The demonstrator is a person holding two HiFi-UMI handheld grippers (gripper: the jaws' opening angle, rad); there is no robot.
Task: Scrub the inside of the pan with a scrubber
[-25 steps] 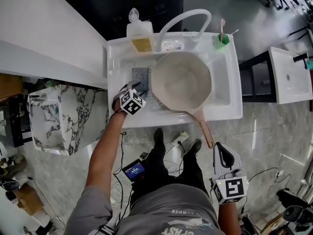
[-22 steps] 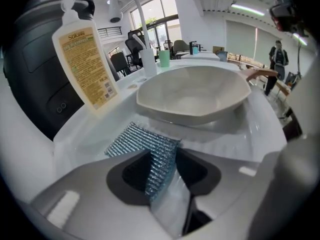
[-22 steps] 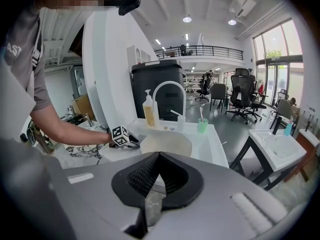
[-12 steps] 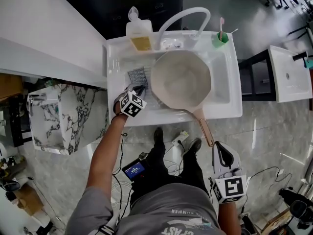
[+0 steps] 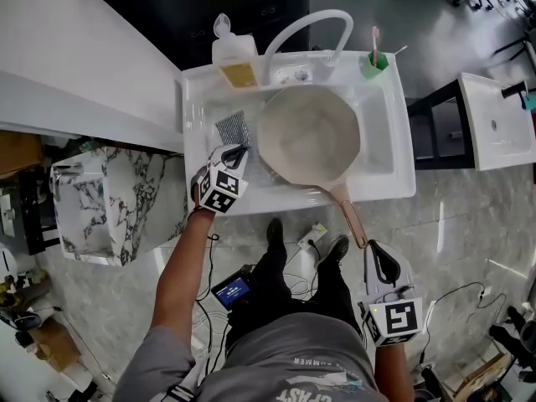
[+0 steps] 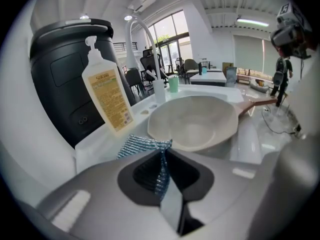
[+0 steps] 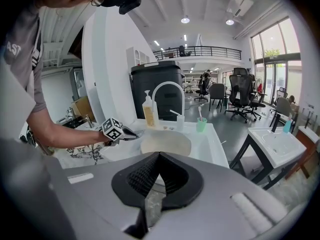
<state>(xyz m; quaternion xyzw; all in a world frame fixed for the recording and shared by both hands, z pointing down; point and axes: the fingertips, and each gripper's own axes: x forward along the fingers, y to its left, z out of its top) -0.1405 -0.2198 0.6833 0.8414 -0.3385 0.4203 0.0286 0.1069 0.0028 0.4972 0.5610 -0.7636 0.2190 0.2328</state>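
Note:
A beige pan (image 5: 308, 136) lies in the white sink (image 5: 402, 157), its copper handle (image 5: 347, 216) sticking out over the front rim. Left of the pan, my left gripper (image 5: 237, 151) has just been closing and is shut on the near edge of a blue-silver mesh scrubber (image 5: 234, 128). In the left gripper view the scrubber (image 6: 145, 146) is pinched between the jaws, with the pan (image 6: 192, 121) beyond it to the right. My right gripper (image 5: 378, 254) hangs low by the person's right side, in front of the sink and away from the pan handle, shut with nothing in it.
A soap bottle (image 5: 233, 57), an arched white faucet (image 5: 306, 28) and a green cup (image 5: 374, 64) stand along the sink's back rim. A marble-topped unit (image 5: 100, 199) stands left of the sink, a second white basin (image 5: 494, 124) to the right. Cables lie on the floor.
The left gripper has shut on the scrubber's near edge and lifted it up from the sink floor. The right gripper has stayed put.

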